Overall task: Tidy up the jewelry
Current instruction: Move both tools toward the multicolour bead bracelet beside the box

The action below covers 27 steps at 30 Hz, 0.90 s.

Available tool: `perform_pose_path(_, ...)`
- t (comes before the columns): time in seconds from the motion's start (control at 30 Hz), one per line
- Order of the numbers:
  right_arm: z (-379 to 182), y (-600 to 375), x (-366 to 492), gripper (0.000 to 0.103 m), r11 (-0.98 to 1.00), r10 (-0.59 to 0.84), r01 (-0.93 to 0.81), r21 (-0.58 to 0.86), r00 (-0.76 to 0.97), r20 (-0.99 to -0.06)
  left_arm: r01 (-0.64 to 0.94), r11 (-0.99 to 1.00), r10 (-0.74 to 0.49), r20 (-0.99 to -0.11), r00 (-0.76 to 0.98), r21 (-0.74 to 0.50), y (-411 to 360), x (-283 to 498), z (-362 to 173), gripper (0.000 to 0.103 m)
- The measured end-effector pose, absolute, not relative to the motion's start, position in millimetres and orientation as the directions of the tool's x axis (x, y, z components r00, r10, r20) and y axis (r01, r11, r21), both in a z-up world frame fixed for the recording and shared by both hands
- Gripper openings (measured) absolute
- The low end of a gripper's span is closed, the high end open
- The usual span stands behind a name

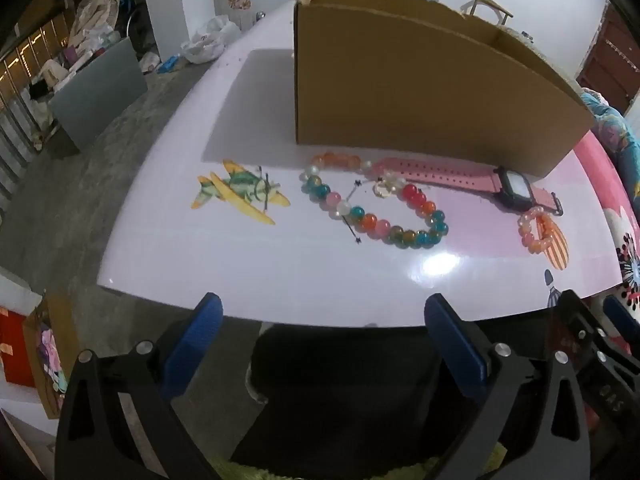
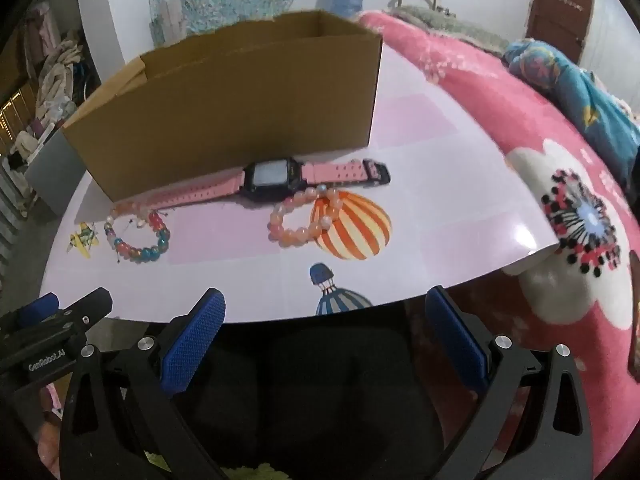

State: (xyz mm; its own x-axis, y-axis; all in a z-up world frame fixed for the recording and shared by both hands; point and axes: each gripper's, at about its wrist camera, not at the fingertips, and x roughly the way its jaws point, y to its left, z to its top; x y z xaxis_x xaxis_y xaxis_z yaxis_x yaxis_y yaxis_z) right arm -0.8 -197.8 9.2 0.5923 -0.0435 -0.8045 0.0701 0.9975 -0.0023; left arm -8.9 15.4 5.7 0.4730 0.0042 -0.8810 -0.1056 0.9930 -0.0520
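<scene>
Glossy white worktop point(image 1: 248, 264) bears printed decals: a yellow aeroplane point(image 1: 240, 192), an orange-striped balloon point(image 2: 354, 226), a blue balloon point(image 2: 334, 294). Pink flowered blanket point(image 2: 500, 128) lies to the right, a blue patterned cloth point(image 2: 580, 92) on it. Grey panel point(image 1: 98, 96) stands on the concrete floor; a white plastic bag point(image 1: 208, 40) lies beyond.

Cardboard box point(image 2: 224, 92), pink watch point(image 2: 276, 176) — two bracelets point(image 2: 300, 216)

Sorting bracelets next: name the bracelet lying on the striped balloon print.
The peach bead bracelet: single-coloured, right of the watch face. The multicoloured bead bracelet lies by the aeroplane print.
</scene>
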Motion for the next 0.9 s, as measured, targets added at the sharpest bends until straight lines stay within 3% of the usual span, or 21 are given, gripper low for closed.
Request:
perform_pose_path(0.33,43,-193,-23,0.096,0.996,-0.057,0.093,0.003,0.638,-0.768,-0.059,0.998,0.017,-0.791,0.612,-0.025,32,-20,39,0.099)
perform_pose_path(0.4,47,-191,-27,0.096,0.995,-0.059,0.097,0.006,0.651,-0.757,-0.025,0.998,-0.033,-0.762,0.646,-0.065,39,-21,46,0.099)
perform_pose_path(0.57,55,-187,-31,0.096,0.994,0.038,0.051,0.101,0.689,-0.724,0.011,0.981,-0.150,-0.714,0.684,-0.196,59,-23,57,0.099)
perform_pose_path(0.73,57,-179,-21,0.096,0.989,0.114,-0.008,0.151,0.690,-0.715,0.021,0.976,-0.170,-0.701,0.692,-0.215,69,-17,61,0.099)
perform_pose_path(0.9,51,-173,-1,0.096,0.951,0.283,-0.089,0.297,0.645,-0.710,0.055,0.980,-0.171,-0.658,0.733,-0.193,82,-11,65,0.099)
